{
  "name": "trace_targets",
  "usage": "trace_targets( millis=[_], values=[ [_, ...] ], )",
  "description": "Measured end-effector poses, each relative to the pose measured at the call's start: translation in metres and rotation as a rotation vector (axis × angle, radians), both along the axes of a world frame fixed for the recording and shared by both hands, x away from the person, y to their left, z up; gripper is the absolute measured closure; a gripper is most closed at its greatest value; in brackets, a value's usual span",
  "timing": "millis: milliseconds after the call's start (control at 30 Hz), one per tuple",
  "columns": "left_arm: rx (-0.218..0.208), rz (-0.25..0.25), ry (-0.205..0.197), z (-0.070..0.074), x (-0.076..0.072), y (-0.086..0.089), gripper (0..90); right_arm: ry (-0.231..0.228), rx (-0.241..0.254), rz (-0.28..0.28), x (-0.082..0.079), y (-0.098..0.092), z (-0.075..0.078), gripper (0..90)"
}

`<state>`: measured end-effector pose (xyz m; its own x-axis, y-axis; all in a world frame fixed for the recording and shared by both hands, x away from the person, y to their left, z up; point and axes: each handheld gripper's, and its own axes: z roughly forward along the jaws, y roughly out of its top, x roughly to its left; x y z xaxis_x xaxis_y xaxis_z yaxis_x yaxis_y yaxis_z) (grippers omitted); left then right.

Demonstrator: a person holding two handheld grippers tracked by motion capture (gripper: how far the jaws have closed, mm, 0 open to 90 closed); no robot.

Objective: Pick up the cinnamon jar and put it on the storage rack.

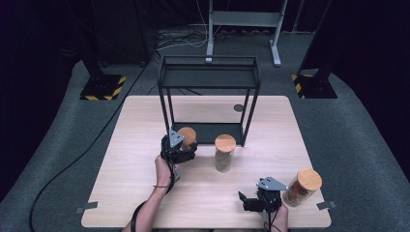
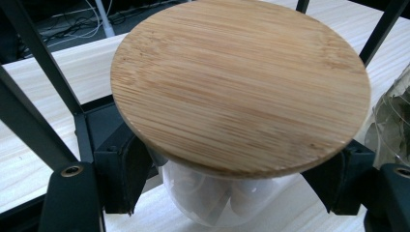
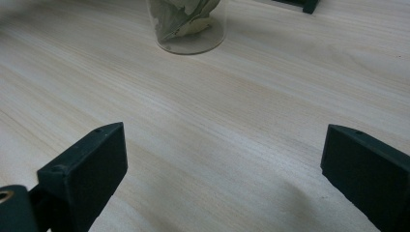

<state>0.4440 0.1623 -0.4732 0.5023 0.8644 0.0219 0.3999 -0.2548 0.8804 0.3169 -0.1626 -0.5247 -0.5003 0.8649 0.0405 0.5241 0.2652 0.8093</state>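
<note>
We find no text, label, brand or number that can be read anywhere in these views. The one sign we can make out is the yellow-and-black hazard striping on the two stand bases [image 1: 102, 88] on the floor beyond the table, and it carries no lettering.

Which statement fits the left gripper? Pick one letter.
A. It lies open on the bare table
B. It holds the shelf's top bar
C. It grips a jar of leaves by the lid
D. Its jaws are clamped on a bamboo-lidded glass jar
D: in the left gripper view, the left gripper has its jaws pressed against the glass of the jar, just under its bamboo lid.
</note>
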Motion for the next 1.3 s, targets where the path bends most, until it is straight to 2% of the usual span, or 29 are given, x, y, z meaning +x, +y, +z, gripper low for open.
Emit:
trace_targets(
  millis=[633, 1300],
  values=[
    [0.006, 0.01, 0.009, 0.003, 0.017, -0.004, 24.6, -0.002, -0.001, -0.002, 0.0, 0.0, 0.0, 1.8],
    [0.033, 0.035, 0.03, 0.0, 0.037, -0.008, 24.6, -0.004, -0.001, 0.0, -0.001, 0.0, 0.0, 1.8]
  ],
)
